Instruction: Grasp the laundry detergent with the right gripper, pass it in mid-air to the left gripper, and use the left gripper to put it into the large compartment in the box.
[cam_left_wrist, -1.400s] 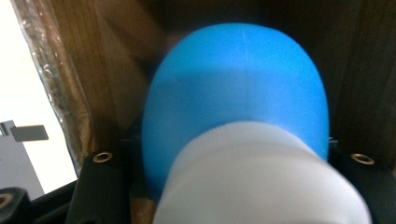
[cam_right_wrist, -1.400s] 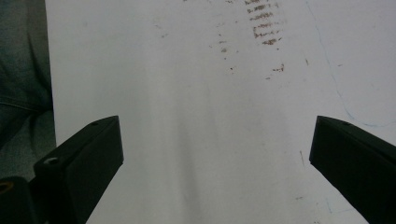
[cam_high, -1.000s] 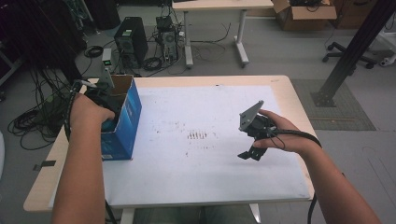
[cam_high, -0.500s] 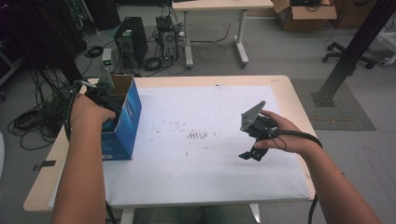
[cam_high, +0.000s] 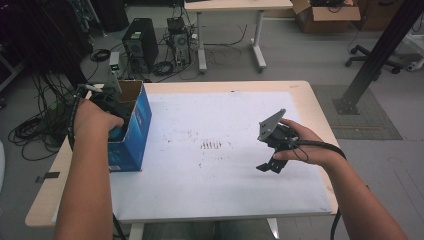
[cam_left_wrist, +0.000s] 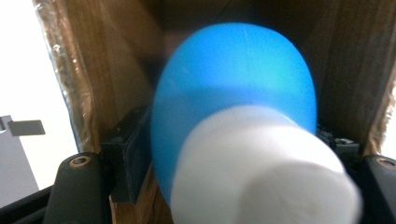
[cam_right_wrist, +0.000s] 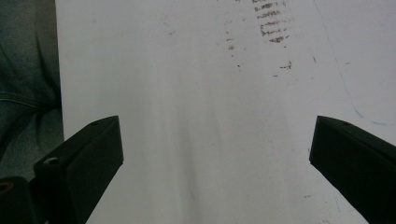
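At the left of the high view the left gripper (cam_high: 107, 107) is sunk into the open top of the blue cardboard box (cam_high: 131, 135), which stands at the left edge of the desk (cam_high: 225, 200). In the left gripper view a blue, egg-shaped thing with a white neck (cam_left_wrist: 233, 102) sits inside the box between the fingers (cam_left_wrist: 77, 186), blurred and very close; the jaws have just been opening, and whether the pads press on it I cannot tell. The step in hand looks like dropping it into the box, so the next move would call for lifting that gripper straight up and clear of the cardboard walls. At right of centre the right gripper (cam_high: 270, 165) hangs over the white sheet, its fingers (cam_right_wrist: 84, 154) wide apart and empty.
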